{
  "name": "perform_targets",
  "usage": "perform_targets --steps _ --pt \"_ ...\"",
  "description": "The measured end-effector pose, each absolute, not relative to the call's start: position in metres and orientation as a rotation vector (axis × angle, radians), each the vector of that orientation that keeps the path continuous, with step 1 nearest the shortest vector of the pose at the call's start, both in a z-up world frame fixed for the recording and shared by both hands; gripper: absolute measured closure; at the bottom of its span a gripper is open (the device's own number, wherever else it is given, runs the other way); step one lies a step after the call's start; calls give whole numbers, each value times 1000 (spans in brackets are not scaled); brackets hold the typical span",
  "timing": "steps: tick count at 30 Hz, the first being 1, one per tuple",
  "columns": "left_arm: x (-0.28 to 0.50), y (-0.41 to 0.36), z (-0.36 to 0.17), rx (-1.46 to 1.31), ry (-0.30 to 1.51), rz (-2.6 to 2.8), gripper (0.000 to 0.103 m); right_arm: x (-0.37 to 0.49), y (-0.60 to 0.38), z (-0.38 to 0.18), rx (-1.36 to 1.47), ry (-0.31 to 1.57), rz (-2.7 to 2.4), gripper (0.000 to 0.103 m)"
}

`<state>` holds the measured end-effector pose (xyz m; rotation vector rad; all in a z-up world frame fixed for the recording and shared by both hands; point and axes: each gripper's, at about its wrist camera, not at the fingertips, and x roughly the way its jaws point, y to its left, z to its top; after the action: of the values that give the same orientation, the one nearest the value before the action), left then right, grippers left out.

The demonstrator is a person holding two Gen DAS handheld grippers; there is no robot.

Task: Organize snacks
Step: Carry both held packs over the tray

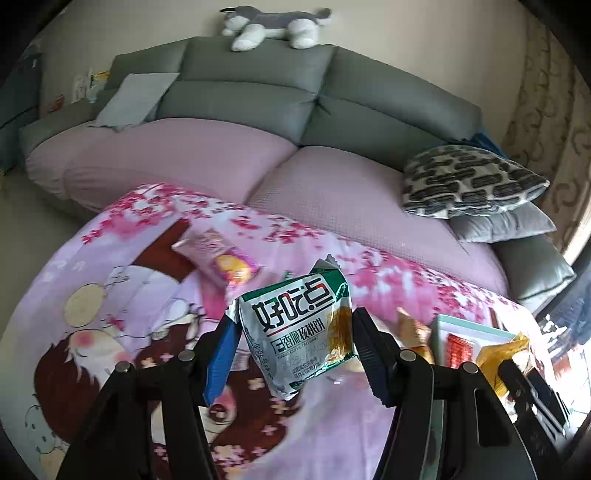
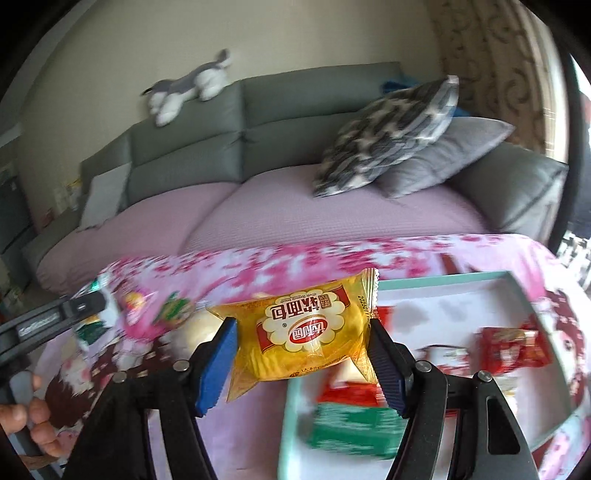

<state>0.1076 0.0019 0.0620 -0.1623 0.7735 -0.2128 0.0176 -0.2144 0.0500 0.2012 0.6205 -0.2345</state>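
A cloth-covered table (image 1: 92, 295) stands in front of a sofa (image 1: 258, 92). A snack packet (image 1: 218, 256) lies on the cloth at left. A tray (image 2: 461, 278) sits on it at right, with snack packs (image 2: 513, 347) inside. Two stacked cushions (image 1: 469, 181) rest on the sofa's right end, a plush dog (image 1: 273, 27) along its backrest.

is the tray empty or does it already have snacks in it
Not empty. The tray already holds red packets and a green packet, with bare white floor toward its far side.
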Motion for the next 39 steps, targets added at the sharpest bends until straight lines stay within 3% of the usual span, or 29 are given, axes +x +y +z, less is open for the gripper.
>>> perform_targets --steps 15,39 --pt "91 -99 70 -33 749 -457 40 -30 -329 53 337 590 -560 31" --pt "79 -212 31 126 793 -605 40 -26 -361 28 394 606 -547 31"
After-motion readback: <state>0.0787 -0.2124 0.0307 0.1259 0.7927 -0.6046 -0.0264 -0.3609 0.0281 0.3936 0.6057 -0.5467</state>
